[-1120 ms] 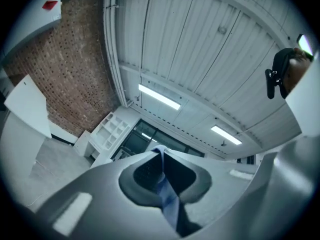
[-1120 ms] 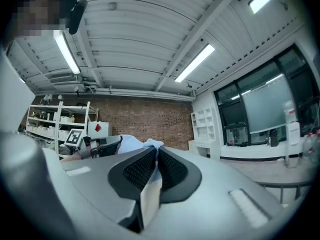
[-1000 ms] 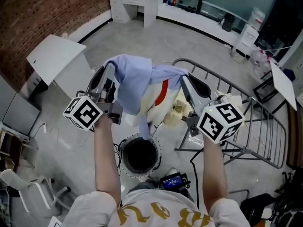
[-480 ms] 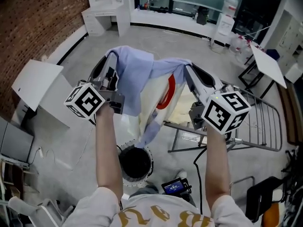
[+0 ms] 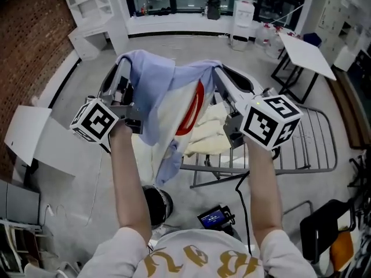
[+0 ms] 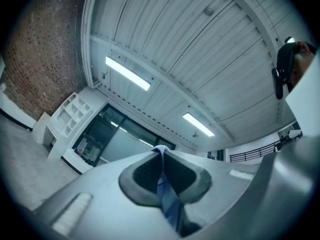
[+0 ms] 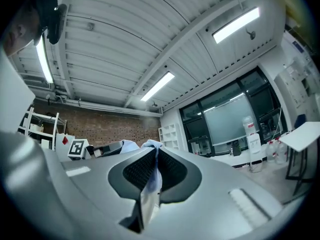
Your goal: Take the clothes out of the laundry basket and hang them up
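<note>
A light blue garment (image 5: 156, 91) with a white panel and a red mark hangs spread between my two grippers at chest height. My left gripper (image 5: 124, 63) is shut on its left upper edge; a blue strip of fabric (image 6: 168, 200) shows pinched between the pads. My right gripper (image 5: 218, 69) is shut on the right upper edge, where pale fabric (image 7: 150, 184) hangs from the closed pads. The round dark laundry basket (image 5: 157, 205) stands on the floor below, partly hidden by my left forearm. A metal drying rack (image 5: 316, 152) lies to the right behind the garment.
A pale yellow cloth (image 5: 211, 133) lies on the rack's near end. A small device with a lit screen (image 5: 215, 218) sits on the floor by the basket. White shelving (image 5: 93, 16) and a white folding table (image 5: 304, 51) stand farther back, a white board (image 5: 35, 141) at left.
Both grippers have swung together, carrying the stretched garment from above the basket to in front of the drying rack. The basket has slid down and under my left forearm in view.
</note>
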`<state>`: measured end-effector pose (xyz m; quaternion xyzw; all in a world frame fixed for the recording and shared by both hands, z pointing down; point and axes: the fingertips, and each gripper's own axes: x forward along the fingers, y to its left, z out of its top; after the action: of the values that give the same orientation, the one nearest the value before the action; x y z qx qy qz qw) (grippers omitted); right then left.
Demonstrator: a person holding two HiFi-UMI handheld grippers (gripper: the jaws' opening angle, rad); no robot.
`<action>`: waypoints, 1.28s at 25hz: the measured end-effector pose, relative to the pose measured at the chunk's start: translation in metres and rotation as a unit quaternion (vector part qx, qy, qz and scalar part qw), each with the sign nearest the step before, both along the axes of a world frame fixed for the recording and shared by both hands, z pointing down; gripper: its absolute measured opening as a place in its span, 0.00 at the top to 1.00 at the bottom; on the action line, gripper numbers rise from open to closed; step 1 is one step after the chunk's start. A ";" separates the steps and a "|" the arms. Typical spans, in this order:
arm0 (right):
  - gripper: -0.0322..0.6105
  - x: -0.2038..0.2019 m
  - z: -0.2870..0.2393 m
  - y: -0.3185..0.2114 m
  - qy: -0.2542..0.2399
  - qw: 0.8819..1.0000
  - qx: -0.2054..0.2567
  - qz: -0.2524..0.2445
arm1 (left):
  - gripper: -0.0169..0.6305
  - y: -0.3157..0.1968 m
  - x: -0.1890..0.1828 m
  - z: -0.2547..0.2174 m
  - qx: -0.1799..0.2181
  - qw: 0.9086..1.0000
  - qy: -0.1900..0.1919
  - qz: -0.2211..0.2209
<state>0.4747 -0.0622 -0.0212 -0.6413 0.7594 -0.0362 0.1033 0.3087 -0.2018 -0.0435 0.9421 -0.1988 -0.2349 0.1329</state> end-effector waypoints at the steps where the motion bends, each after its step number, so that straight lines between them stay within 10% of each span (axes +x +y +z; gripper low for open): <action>1: 0.88 0.023 0.002 0.005 -0.001 1.000 -0.002 0.004 | 0.95 0.004 0.024 0.000 0.000 1.000 0.001 0.003; 17: 0.88 0.335 0.098 0.112 -0.049 0.980 -0.074 0.178 | 0.95 0.055 0.348 0.099 -0.060 0.988 -0.083 0.115; 32: 0.88 0.455 0.220 0.058 -0.032 0.960 -0.198 0.194 | 0.95 -0.013 0.473 0.213 -0.069 0.967 -0.232 0.078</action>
<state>0.9302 -0.0045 0.1984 -0.7826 0.5942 -0.1856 0.0031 0.7820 -0.2150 0.1698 0.9720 -0.1663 0.0153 0.1656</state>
